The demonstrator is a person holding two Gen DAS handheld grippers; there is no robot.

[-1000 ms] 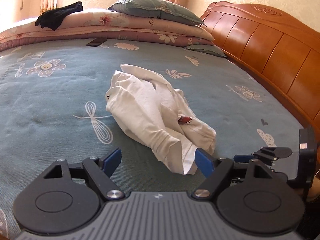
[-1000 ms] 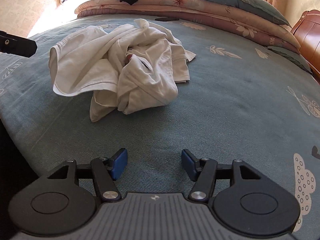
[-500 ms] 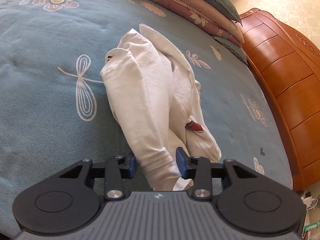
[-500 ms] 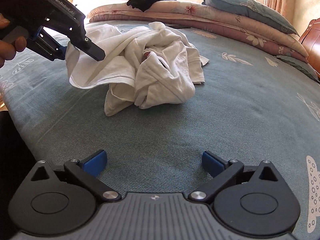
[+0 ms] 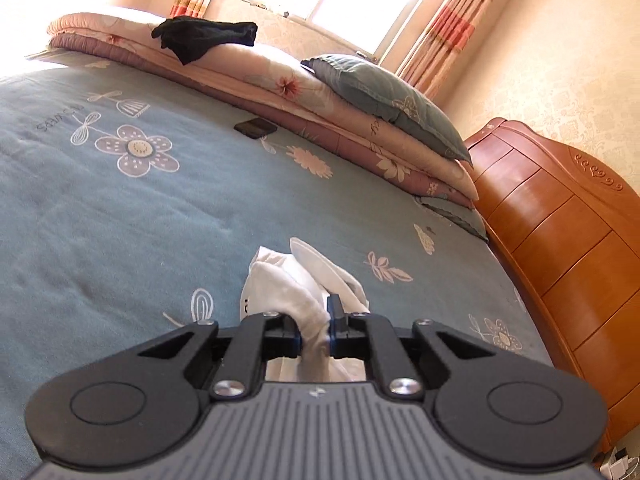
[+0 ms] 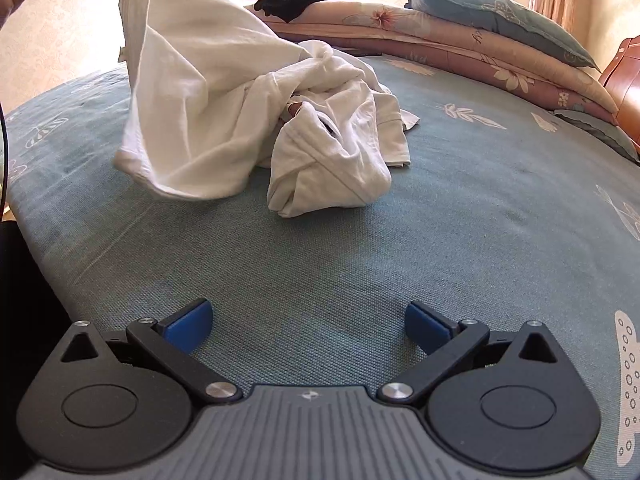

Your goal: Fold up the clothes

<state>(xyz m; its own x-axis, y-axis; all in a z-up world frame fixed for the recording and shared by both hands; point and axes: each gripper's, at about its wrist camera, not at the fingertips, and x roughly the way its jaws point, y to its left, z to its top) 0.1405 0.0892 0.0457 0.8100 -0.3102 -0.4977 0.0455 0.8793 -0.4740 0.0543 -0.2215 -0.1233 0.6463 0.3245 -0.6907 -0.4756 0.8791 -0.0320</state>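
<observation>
My left gripper (image 5: 314, 330) closing, pinching white shirt (image 6: 224, 92) edge above bed (image 6: 480, 220); thin bite may slip. Right gripper (image 6: 308, 326) released, idle.

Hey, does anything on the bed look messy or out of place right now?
Yes. The white garment lies bunched in a crumpled heap, one edge lifted by the left gripper. A black garment is draped loosely over the folded quilts.
</observation>
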